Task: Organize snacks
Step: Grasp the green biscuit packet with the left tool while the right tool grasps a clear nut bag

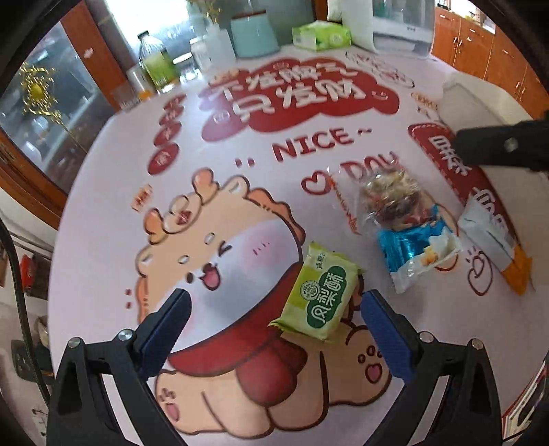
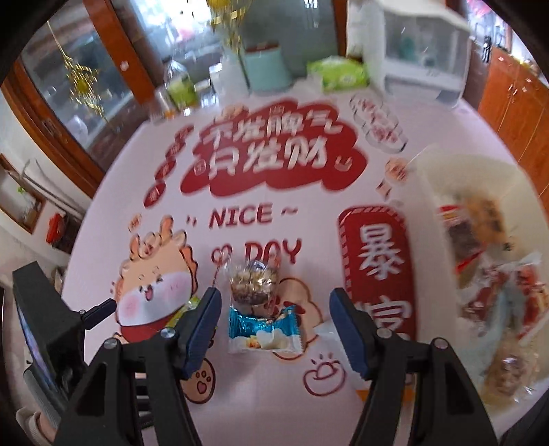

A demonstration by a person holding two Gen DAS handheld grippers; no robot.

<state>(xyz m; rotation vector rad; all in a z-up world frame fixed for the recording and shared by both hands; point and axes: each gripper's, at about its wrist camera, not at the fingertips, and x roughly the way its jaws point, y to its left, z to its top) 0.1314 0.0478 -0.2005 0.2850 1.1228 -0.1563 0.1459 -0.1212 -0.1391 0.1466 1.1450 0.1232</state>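
The left tongs [image 1: 274,329] hang over the table [image 1: 103,178], released, with their blue pads [image 1: 171,322] spread wide and nothing pressed between them. Under them lies the cartoon dragon printed on the pale pink table cover. A green pineapple-cake packet [image 1: 320,291] lies flat on that print, nearer the right pad than the left, apart from both.

Right of it, a blue-and-white wrapped snack [image 1: 415,247] lies on the cover, and a clear-wrapped nut cluster [image 1: 387,195] touches its far end. Further right lies a white pouch with an orange end [image 1: 494,240], near the blue snack.

The right tongs [image 2: 274,315] are also released, jaws standing wide and empty. The blue-and-white snack [image 2: 264,329] and the nut cluster [image 2: 254,281] lie on the table in line with the gap, closer to the left pad [image 2: 202,326], touched by neither. At the far right sits a white tray [image 2: 425,171] with several wrapped snacks in it, too blurred to name.

Along the far edge of the table stand a green-labelled bottle [image 1: 156,58], a mint canister [image 1: 254,32] and a green tissue pack [image 1: 320,36].
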